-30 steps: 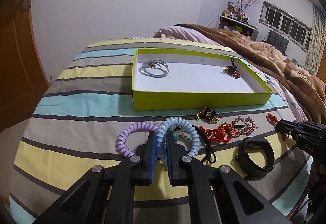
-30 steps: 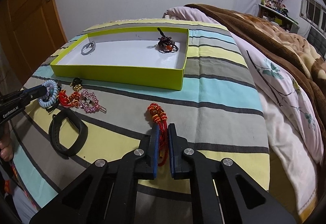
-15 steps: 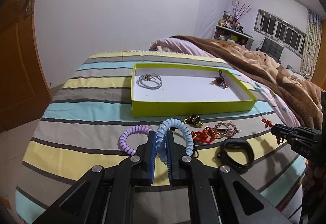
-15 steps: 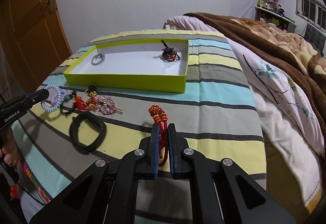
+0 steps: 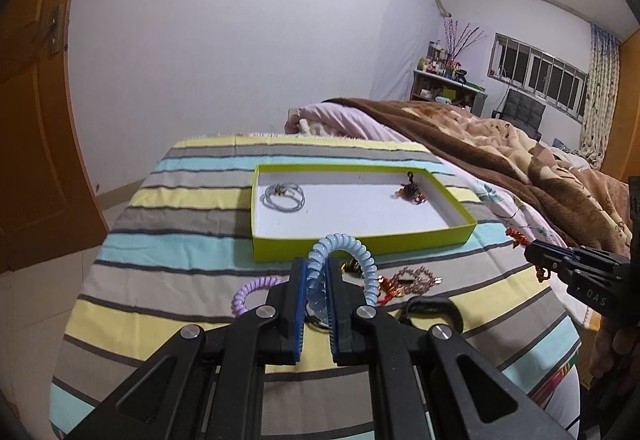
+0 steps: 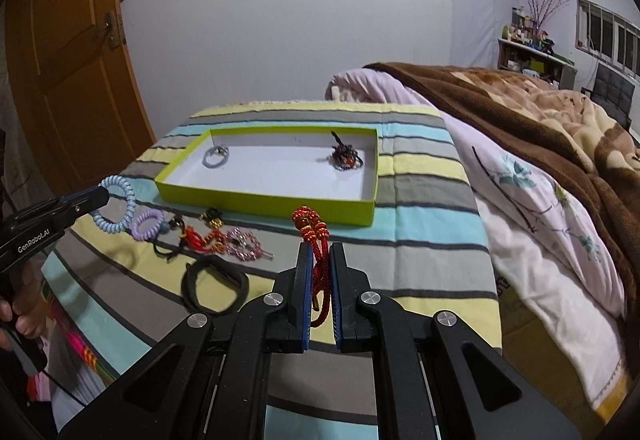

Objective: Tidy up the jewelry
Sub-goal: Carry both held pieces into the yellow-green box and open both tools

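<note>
Two grips: left gripper (image 5: 316, 280) pinching a pale blue ribbed plastic spiral coil band (image 5: 343, 260), right gripper (image 6: 321, 272) pinching a red braided cord charm with orange beads (image 6: 310, 226), both raised near a shallow lime-green cardboard tray (image 6: 256, 202) on striped cloth (image 6: 424, 200). Inside, far: grey looped band (image 5: 283, 196), dark beaded tangle (image 5: 412, 191), detail unclear.

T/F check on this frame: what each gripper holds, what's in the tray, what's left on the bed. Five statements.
1. The left gripper is shut on the blue coil tie. True.
2. The right gripper is empty. False: it is shut on the red cord charm.
3. The green tray holds two items. True.
4. The purple coil tie is in the tray. False: it lies on the striped sheet.
5. The black band lies on the sheet. True.
</note>
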A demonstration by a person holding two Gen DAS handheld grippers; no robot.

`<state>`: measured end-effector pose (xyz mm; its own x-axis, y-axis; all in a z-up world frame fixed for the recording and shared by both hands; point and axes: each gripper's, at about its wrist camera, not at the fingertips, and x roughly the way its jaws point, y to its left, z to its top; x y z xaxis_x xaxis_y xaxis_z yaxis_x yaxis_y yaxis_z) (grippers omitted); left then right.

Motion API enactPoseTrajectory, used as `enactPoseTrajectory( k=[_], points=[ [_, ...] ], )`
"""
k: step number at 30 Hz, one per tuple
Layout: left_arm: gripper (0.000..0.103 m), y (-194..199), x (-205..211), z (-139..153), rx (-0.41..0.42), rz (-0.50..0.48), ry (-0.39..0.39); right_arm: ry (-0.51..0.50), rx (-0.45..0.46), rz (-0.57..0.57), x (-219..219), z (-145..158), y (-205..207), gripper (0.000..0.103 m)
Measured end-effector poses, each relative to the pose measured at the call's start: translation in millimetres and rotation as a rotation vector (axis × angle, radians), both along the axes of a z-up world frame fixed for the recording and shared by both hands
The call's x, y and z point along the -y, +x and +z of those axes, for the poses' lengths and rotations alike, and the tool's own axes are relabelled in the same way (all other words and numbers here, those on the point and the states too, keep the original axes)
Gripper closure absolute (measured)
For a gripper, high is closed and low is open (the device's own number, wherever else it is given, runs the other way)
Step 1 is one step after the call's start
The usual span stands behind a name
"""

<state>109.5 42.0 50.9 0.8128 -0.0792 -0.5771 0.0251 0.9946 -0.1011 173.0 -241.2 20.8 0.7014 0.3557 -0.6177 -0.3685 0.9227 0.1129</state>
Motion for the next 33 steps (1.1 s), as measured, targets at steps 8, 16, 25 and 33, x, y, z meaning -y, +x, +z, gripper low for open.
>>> enactPoseTrajectory(
  k=[8, 16, 25, 33],
  points=[
    [0.094, 13, 6, 10, 0.020, -0.010, 0.009, 0.001, 0.032, 0.014, -6, 11, 7, 0.095],
    [0.094, 41, 5, 13, 0.022, -0.007, 0.024, -0.003, 0.050, 0.020, -14, 15, 29, 0.095],
    [0.094, 83, -1, 11, 0.015, 0.012, 0.066, -0.019, 0.048, 0.014, -27, 12, 72, 0.095],
    [0.094, 123, -12, -8, -0.025, 0.031, 0.075, -0.057, 0.007, -0.001, -38, -6, 114, 0.095]
  ],
)
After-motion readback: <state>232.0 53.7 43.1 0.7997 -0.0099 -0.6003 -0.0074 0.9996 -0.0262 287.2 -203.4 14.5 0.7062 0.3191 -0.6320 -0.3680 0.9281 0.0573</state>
